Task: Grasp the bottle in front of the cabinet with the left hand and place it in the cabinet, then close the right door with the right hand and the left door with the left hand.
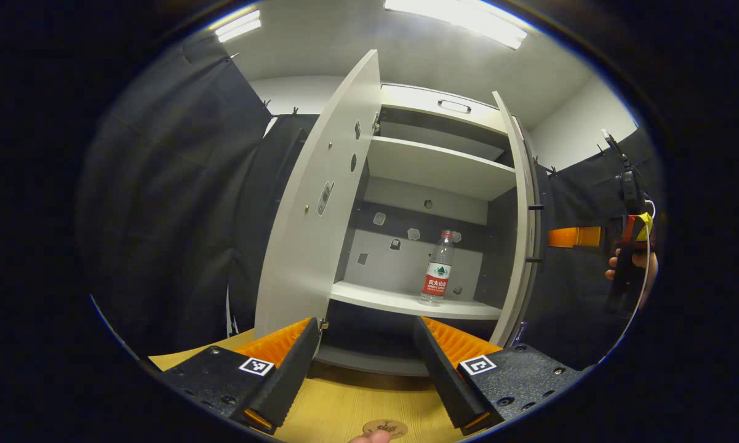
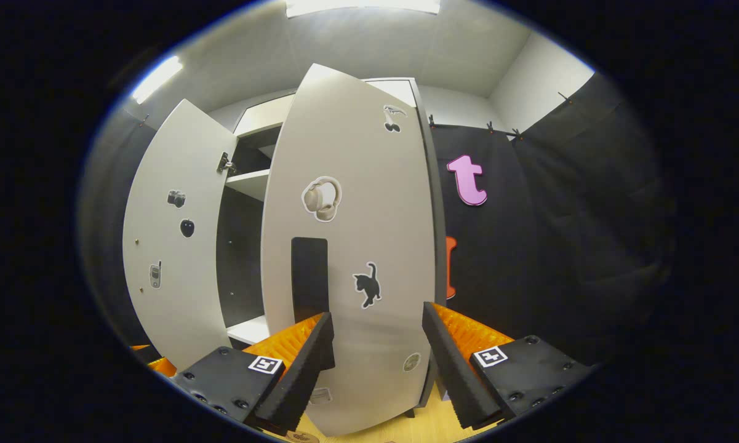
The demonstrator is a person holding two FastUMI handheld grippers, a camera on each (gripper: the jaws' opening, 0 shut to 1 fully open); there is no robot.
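My left gripper (image 1: 366, 375) sits low over the wooden table (image 1: 344, 406), pointed at the open cabinet (image 1: 443, 184). Its jaws stand wide with nothing between them.

My right gripper (image 2: 375, 369) faces the outer face of the right door (image 2: 351, 246), jaws wide and empty, the door panel filling the gap beyond them. I cannot tell whether either finger touches the panel. In the left gripper view this same gripper appears far right, beside the cabinet, held in a hand (image 1: 631, 264) at about mid-shelf height.

Cabinet: both doors are swung out. The left door (image 1: 314, 209) is wide open; the right one shows edge-on in the left gripper view. The bottle (image 1: 437, 269) stands upright on the lower shelf (image 1: 375, 298), toward the right side, clear plastic with a red cap and red label. The upper shelf (image 1: 437, 163) carries nothing I can make out.

Right door carries stickers, among them a cat (image 2: 368, 284) and headphones (image 2: 322, 198), plus a dark rectangular handle (image 2: 309, 277).
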